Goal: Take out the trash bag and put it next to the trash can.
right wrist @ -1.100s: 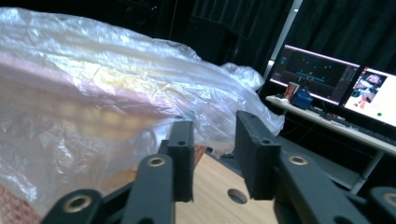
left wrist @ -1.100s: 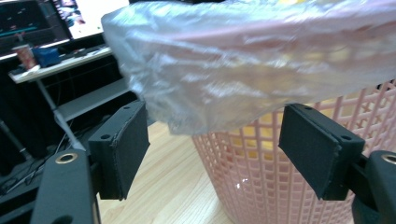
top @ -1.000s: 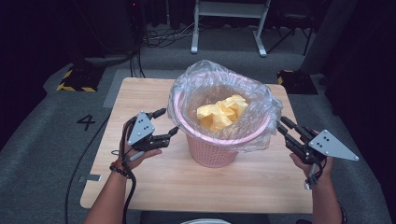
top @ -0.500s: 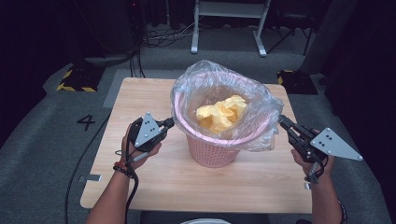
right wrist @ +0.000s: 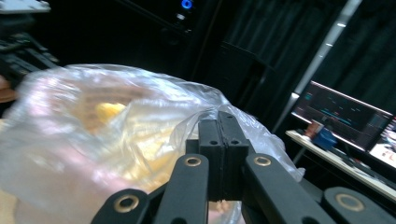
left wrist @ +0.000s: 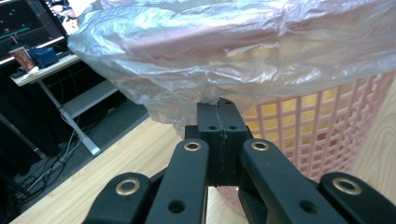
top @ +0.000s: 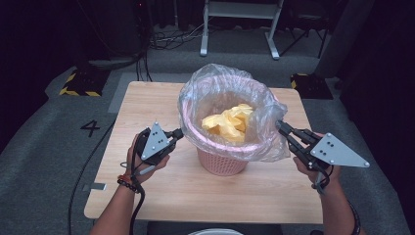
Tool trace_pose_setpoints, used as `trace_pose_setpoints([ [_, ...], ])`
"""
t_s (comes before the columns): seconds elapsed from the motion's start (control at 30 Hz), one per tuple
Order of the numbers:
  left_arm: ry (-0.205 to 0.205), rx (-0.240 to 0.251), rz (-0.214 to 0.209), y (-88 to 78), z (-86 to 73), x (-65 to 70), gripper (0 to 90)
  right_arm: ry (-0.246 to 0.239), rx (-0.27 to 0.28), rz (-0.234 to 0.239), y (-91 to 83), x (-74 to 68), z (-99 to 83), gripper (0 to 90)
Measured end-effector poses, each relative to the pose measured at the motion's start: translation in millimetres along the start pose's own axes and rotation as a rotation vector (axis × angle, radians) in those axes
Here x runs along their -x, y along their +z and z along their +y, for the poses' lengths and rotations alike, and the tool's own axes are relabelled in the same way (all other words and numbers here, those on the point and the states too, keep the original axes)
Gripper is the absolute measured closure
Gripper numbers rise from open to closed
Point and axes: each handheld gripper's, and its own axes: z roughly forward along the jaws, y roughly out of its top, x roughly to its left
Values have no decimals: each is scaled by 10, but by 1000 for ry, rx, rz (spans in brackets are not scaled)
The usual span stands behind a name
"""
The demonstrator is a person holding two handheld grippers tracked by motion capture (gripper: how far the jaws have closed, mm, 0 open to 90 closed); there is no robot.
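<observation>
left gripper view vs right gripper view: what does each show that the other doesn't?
Left gripper view alone: the pink plastic lattice basket, the light wooden tabletop, and the left gripper, its jaws shut on the bag's overhanging edge.

Right gripper view alone: the right gripper, jaws shut on film at the bag's top.

Both: the clear plastic bag liner and yellow crumpled contents behind it.
</observation>
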Motion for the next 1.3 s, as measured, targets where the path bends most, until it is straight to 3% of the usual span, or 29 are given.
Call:
trace_pose_setpoints([
  [0.17,11,-16,-5,27,-4,59,900,-20,0,56,50,-178,90,899],
  [0.3,-4,-7,-21,44,-28,79,900,-23,9,91,88,-291,121,899],
  [0.37,1,-13,-24,49,-35,97,900,-36,6,121,127,-415,153,898],
  [0.47,-1,-21,-33,61,-45,124,900,-59,-3,127,154,-495,168,898],
  [0.6,-10,-16,-49,60,-59,142,900,-55,-11,161,188,-618,170,900],
  [0.7,-19,-12,-59,54,-65,153,900,-28,-21,173,212,-703,146,900],
  [0.83,-24,-4,-84,46,-74,181,900,35,32,192,236,-838,60,900],
  [1.03,-43,15,-121,34,-75,196,900,86,41,229,328,-967,-34,900],
  [1.23,-63,43,-169,16,-61,251,900,157,53,270,422,-987,-94,900],
  [1.3,-72,67,-196,-8,-39,292,900,210,55,300,466,-970,-154,900],
])
